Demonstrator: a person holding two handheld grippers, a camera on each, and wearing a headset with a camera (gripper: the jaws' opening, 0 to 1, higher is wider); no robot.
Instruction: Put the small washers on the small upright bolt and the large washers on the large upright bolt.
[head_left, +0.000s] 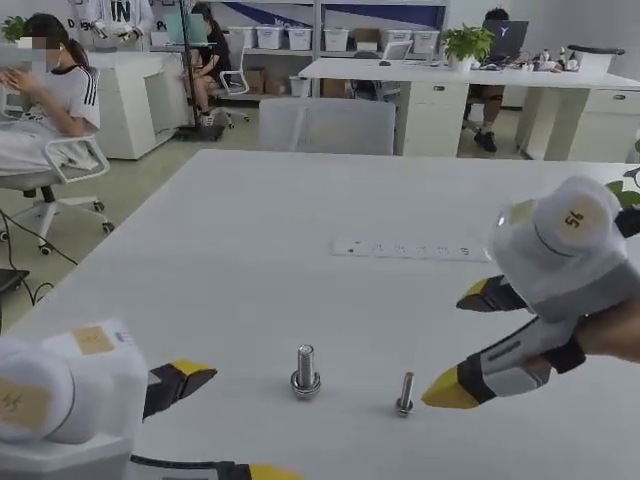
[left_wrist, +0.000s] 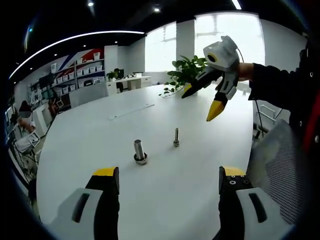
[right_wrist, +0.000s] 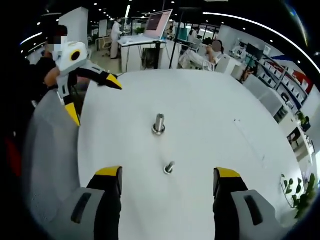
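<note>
1. Now, nearest: left gripper (head_left: 245, 425) sits low at the near edge of the table (head_left: 250, 250), jaws spread wide, nothing btwn them.
2. Mid-table: large bolt (head_left: 306, 366) stands upright w/ a washer (head_left: 306, 385) at its base. Small bolt (head_left: 405, 390) stands upright to its right, its foot too small to read.
3. Right gripper (head_left: 448, 350) hovers just beside the small bolt, jaws apart, empty.
4. Farther back: power strip (head_left: 410, 249).
5. Stacking looks about done, I'd say. Next move prob. calls for hunting a leftover washer, else backing off.
</note>
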